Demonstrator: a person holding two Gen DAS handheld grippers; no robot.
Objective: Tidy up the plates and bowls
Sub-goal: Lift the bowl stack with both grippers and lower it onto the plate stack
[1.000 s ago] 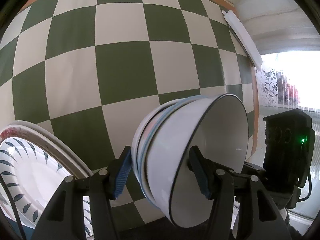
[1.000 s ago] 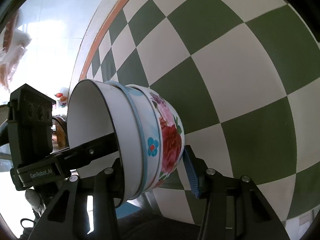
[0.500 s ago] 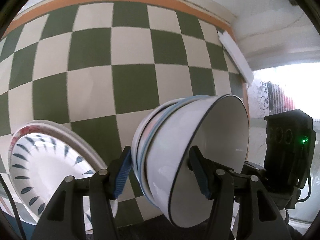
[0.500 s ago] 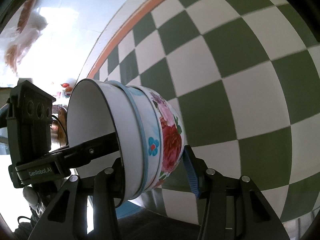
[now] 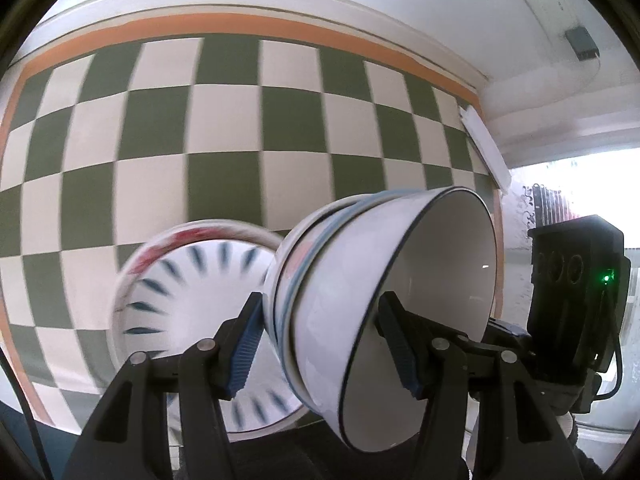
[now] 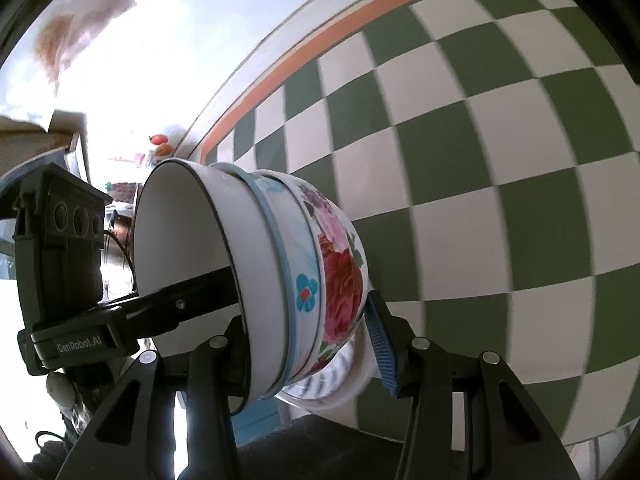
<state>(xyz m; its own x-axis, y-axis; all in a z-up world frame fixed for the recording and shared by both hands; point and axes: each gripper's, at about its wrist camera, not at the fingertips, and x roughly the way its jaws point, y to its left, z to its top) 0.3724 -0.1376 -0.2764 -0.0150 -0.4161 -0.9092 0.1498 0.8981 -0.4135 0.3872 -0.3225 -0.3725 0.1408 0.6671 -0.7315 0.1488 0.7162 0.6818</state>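
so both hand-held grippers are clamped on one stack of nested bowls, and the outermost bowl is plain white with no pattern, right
Not quite. Both the left hand-held gripper and the right hand-held gripper are clamped on the stack of nested bowls, but the outermost bowl carries red and pink flowers, as the right wrist view shows.

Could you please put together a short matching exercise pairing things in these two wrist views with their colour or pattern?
Things:
1. innermost bowl of the stack
2. outermost bowl
3. plate
4. cloth

Descriptions:
A. green and cream checks, orange border
B. red and pink flowers outside
C. plain white, thin dark rim
D. ring of dark leaf-like marks

Pairs: 1-C, 2-B, 3-D, 4-A
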